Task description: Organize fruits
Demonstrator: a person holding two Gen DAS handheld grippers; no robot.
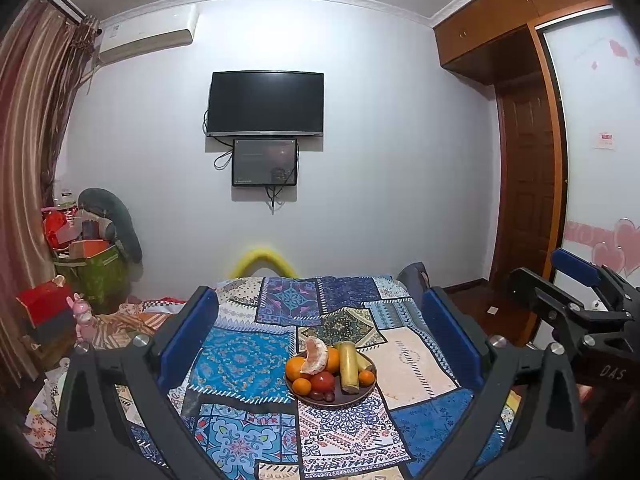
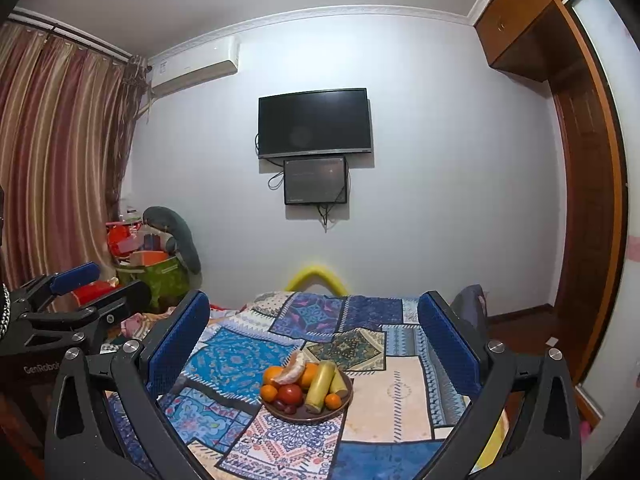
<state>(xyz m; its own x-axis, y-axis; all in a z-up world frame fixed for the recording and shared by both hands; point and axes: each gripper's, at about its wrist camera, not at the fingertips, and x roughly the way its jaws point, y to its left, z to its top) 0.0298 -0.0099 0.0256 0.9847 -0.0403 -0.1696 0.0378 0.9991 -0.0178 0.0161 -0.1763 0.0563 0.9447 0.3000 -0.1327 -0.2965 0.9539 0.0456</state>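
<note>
A brown plate (image 1: 341, 402) (image 2: 307, 418) sits in the middle of a table covered with a patchwork cloth (image 1: 248, 356) (image 2: 384, 392). It holds oranges (image 1: 297, 366) (image 2: 273, 374), a peeled citrus piece (image 1: 314, 357) (image 2: 290, 373), a red fruit (image 1: 322, 381) (image 2: 290, 394), two yellow-green sticks (image 1: 348, 364) (image 2: 320, 384) and small dark fruits (image 1: 325, 395). My left gripper (image 1: 320, 300) (image 2: 80, 280) hovers open above the table's near side, with nothing between its fingers. My right gripper (image 2: 314, 304) (image 1: 560, 276) is beside it, also open and not holding anything.
A yellow foam arch (image 1: 262, 260) and a grey chair back (image 1: 416, 280) stand at the table's far edge. Boxes and bags (image 1: 92, 264) pile up on the left by the curtain. A television (image 1: 266, 104) hangs on the far wall. A wooden wardrobe (image 1: 528, 160) is on the right.
</note>
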